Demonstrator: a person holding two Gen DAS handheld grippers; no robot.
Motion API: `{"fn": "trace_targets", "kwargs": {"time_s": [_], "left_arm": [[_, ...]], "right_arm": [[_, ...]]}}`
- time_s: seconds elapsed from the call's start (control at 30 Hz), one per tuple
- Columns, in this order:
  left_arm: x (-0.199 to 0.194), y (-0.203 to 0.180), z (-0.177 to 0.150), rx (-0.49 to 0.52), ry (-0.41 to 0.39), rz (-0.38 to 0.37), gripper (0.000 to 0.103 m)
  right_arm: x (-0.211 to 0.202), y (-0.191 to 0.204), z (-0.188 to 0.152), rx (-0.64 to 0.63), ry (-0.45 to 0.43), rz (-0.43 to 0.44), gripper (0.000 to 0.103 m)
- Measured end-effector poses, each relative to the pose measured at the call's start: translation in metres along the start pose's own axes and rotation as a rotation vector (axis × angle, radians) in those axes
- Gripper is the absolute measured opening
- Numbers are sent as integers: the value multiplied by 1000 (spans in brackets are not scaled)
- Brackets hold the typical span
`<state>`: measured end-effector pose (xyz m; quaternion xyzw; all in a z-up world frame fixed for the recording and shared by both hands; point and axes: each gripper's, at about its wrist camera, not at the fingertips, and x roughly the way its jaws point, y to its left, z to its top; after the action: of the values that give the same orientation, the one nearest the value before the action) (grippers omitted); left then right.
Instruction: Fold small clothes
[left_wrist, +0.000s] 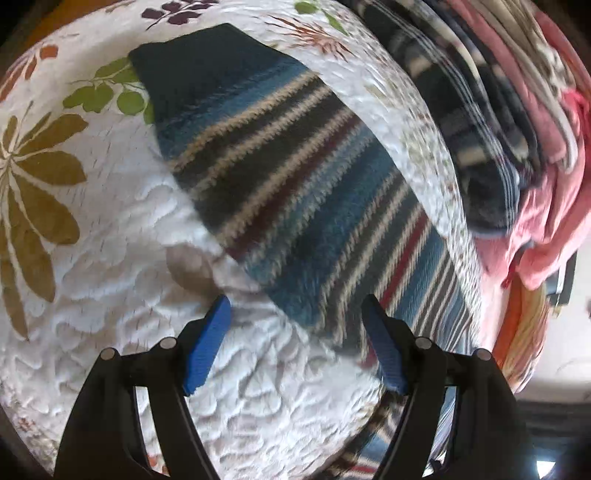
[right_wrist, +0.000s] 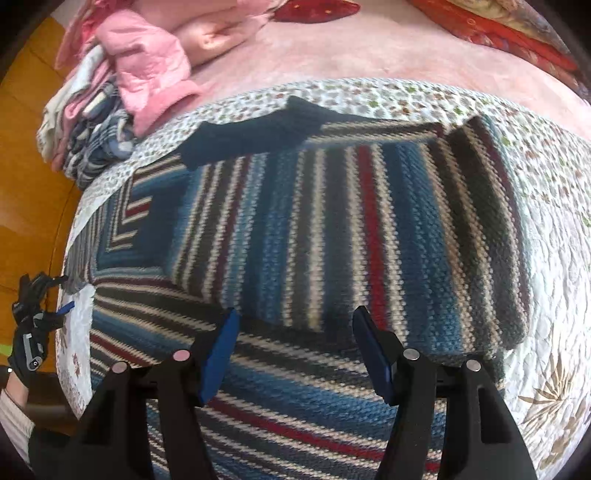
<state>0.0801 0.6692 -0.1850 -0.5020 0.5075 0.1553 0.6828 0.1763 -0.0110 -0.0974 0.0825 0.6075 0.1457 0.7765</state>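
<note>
A knitted striped sweater in blue, dark grey, cream and red lies on a white floral quilt. In the left wrist view one striped sleeve runs diagonally across the quilt, ending in a dark blue cuff. My left gripper is open just above the quilt, at the sleeve's near edge, holding nothing. In the right wrist view the sleeves lie folded over the sweater body. My right gripper hovers open over the lower body of the sweater, empty. The left gripper also shows at the far left.
A pile of clothes, striped navy and pink, sits at the quilt's far edge; it appears as the pile in the right wrist view. A pink bedspread lies beyond the quilt. An orange floor borders the left. A gloved hand holds the left gripper.
</note>
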Motion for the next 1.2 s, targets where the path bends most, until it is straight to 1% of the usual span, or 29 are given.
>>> {"fn": "trace_targets", "kwargs": {"time_s": [0.17, 0.23, 0.3, 0.33, 0.37, 0.4, 0.47, 0.5, 0.57, 0.7, 0.83, 0.93, 1.03, 1.17, 1.2], "left_arm": [[9, -5, 13, 20, -50, 1, 74], [13, -8, 17, 27, -59, -2, 75], [14, -7, 21, 35, -74, -13, 73], [13, -7, 22, 38, -82, -14, 64], [12, -5, 24, 41, -87, -13, 54], [12, -4, 25, 44, -92, -8, 48], [10, -2, 26, 44, -111, -1, 24], [9, -2, 26, 43, -116, -5, 23], [5, -5, 25, 56, -134, -5, 15], [-11, -24, 21, 114, -194, -19, 14], [-29, -52, 15, 176, -230, -94, 13], [-35, -76, 4, 238, -224, -131, 13], [-37, -94, -9, 276, -210, -164, 13], [-36, -121, -33, 325, -182, -213, 13], [-34, -132, -42, 351, -171, -229, 13]], "right_arm": [[-1, -6, 0, 2, -5, -15, 64], [-1, -8, 1, 6, -7, -19, 64], [0, -10, 1, 10, -7, -23, 64], [1, -11, 1, 9, -6, -29, 64], [2, -11, 1, 7, -4, -33, 64], [3, -12, 1, 6, -2, -38, 64], [5, -13, 0, 6, 2, -45, 64], [5, -14, 0, 6, 3, -48, 64], [6, -14, 0, 4, 3, -50, 64], [5, -14, 0, 5, 3, -52, 64], [5, -16, 1, 7, 4, -57, 64], [6, -19, 1, 13, 6, -56, 64], [5, -20, 2, 17, 6, -62, 64], [4, -22, 2, 24, 4, -63, 64], [4, -22, 2, 25, 4, -65, 64]]}}
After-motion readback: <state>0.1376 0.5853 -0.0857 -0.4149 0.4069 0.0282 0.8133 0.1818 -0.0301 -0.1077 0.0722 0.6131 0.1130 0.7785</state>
